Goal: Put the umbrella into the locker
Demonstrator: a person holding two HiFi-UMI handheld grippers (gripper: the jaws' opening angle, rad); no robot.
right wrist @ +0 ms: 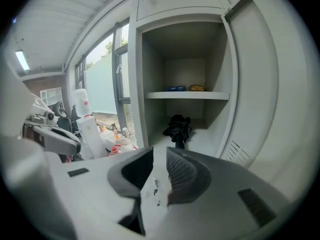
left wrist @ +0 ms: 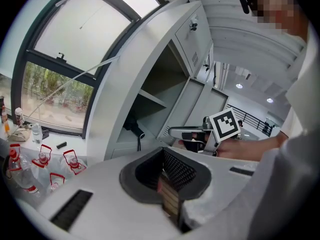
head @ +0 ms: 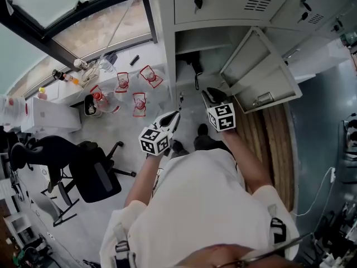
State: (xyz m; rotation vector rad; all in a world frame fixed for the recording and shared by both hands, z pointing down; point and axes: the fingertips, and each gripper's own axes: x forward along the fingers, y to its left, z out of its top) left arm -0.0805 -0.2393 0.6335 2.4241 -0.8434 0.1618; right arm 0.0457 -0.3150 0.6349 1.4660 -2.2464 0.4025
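Observation:
The black folded umbrella [right wrist: 179, 126] lies on the floor of the open locker's lower compartment [right wrist: 210, 139], handle toward me; it also shows as a dark shape in the head view [head: 194, 70] and the left gripper view [left wrist: 133, 129]. My right gripper [right wrist: 159, 166] points at the compartment from outside, its jaws a narrow gap apart with nothing between them; in the head view it [head: 211, 96] hovers just before the locker opening. My left gripper [left wrist: 162, 166] is beside it on the left [head: 176, 116], jaws together and empty.
The locker door [head: 262, 74] stands open to the right. A shelf [right wrist: 185, 95] above the umbrella carries small blue and yellow items. Packs of water bottles [head: 122, 91] sit on the floor at the left, with a black office chair [head: 92, 175] nearer me.

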